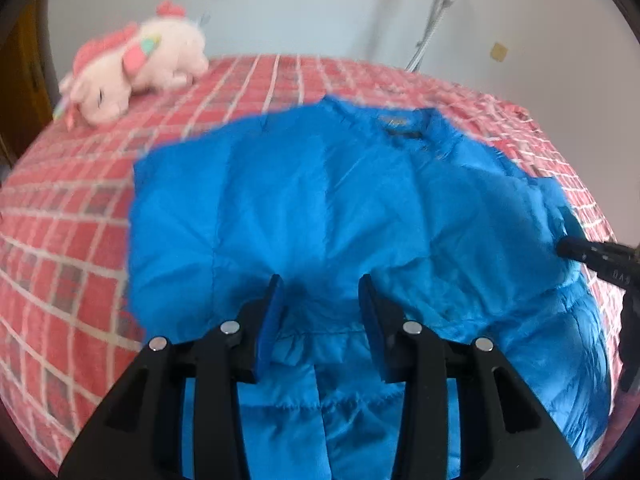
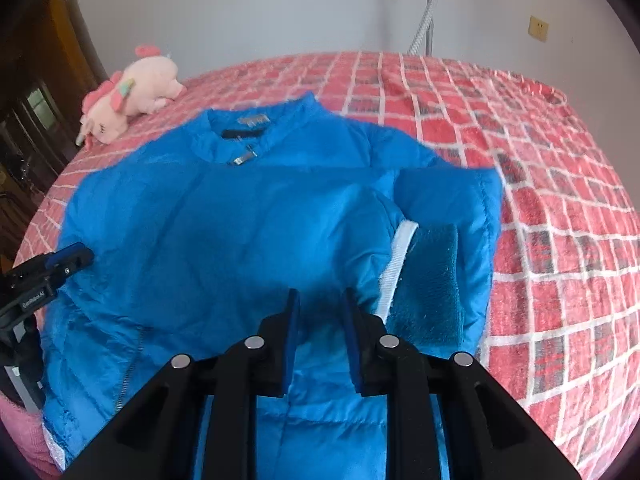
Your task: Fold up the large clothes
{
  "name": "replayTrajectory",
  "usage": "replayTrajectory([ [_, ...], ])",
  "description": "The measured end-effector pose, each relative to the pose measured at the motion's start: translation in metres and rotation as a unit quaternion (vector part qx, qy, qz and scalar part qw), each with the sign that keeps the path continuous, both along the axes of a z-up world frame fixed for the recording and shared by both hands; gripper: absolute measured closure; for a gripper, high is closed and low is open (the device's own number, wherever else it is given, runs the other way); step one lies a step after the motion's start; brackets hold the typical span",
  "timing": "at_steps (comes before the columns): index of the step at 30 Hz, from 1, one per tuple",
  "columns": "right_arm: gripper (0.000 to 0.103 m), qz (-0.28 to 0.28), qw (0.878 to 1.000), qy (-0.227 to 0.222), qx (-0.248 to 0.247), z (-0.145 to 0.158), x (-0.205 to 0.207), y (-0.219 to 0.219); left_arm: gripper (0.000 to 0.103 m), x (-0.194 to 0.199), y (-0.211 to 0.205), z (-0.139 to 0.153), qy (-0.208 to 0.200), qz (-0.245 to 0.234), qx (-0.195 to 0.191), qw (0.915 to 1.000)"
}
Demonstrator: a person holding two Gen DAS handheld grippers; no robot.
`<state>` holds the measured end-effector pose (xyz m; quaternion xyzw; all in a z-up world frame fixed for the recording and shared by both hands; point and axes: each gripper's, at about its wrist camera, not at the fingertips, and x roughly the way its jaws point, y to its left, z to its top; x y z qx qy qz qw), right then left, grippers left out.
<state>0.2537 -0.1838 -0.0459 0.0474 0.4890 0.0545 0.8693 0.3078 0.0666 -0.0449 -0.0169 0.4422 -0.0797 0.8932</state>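
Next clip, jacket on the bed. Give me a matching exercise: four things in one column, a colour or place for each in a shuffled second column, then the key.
Things:
1. jacket
2. plush toy
3. bedspread
4. wall socket

Descriptions:
A. red with a white grid
B. pink, lying at the far left of the bed
C. blue, spread out with the collar at the far end
D. yellowish, on the white wall at the right

Pairs: 1-C, 2-B, 3-A, 4-D
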Motion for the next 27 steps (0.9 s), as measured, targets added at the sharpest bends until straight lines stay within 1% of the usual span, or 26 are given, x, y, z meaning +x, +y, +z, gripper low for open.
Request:
replayTrajectory([
  [2,0.078,0.012,1.000,-0.008,-0.005,0.007,-0.006,0.008,0.063,-0.004,-0.005,0.005,-0.009,-0.004,0.012,0.9999],
  [3,0.078,0.015,1.000,-0.007,-0.010,0.007,-0.006,0.011,0.063,-0.004,-0.007,0.004,-0.007,-0.006,0.015,0.9998],
  [5,0.077,0.018,1.000,0.009,-0.024,-0.003,-0.002,0.016,0.062,0.000,-0.009,-0.005,0.007,-0.014,0.019,0.9997],
  [6,0.077,0.018,0.999,0.020,-0.024,-0.012,0.002,0.017,0.062,0.005,-0.010,-0.015,0.022,-0.013,0.026,0.9993],
  [8,0.078,0.023,0.999,0.031,-0.013,-0.026,0.008,0.017,0.061,0.011,-0.009,-0.024,0.025,-0.019,0.023,0.9993],
  [10,0.078,0.022,0.999,0.030,-0.004,-0.031,0.010,0.015,0.061,0.014,-0.005,-0.026,0.029,-0.019,0.014,0.9993],
  [12,0.078,0.016,0.999,0.029,0.013,-0.029,0.010,0.010,0.061,0.014,-0.002,-0.025,0.033,-0.013,0.001,0.9994],
  [15,0.078,0.005,0.999,0.019,0.048,-0.020,-0.003,0.001,0.063,0.007,0.001,-0.016,0.035,-0.006,-0.001,0.9994],
  [16,0.078,0.004,0.998,0.009,0.059,-0.010,-0.013,-0.004,0.063,-0.002,0.003,-0.006,0.028,-0.006,-0.004,0.9996],
  [18,0.076,0.003,0.997,-0.019,0.070,0.009,-0.038,-0.011,0.056,-0.023,0.009,0.012,0.004,-0.003,0.005,1.0000],
  [20,0.065,0.001,0.997,-0.041,0.070,0.022,-0.064,-0.019,0.048,-0.050,0.019,0.028,-0.019,0.005,0.020,0.9996],
  [21,0.062,-0.002,0.997,-0.050,0.064,0.026,-0.079,-0.022,0.048,-0.065,0.025,0.033,-0.026,0.006,0.023,0.9994],
  [22,0.060,-0.007,0.997,-0.057,0.049,0.027,-0.099,-0.027,0.046,-0.076,0.031,0.036,-0.028,0.007,0.025,0.9993],
  [23,0.060,-0.012,0.997,-0.059,0.038,0.027,-0.113,-0.030,0.043,-0.096,0.041,0.037,-0.028,0.012,0.030,0.9991],
  [25,0.060,-0.020,0.998,-0.052,0.030,0.021,-0.141,-0.037,0.041,-0.122,0.057,0.033,-0.016,0.027,0.040,0.9987],
  [27,0.060,-0.024,0.998,-0.042,0.031,0.014,-0.167,-0.045,0.041,-0.145,0.073,0.026,-0.001,0.038,0.041,0.9984],
])
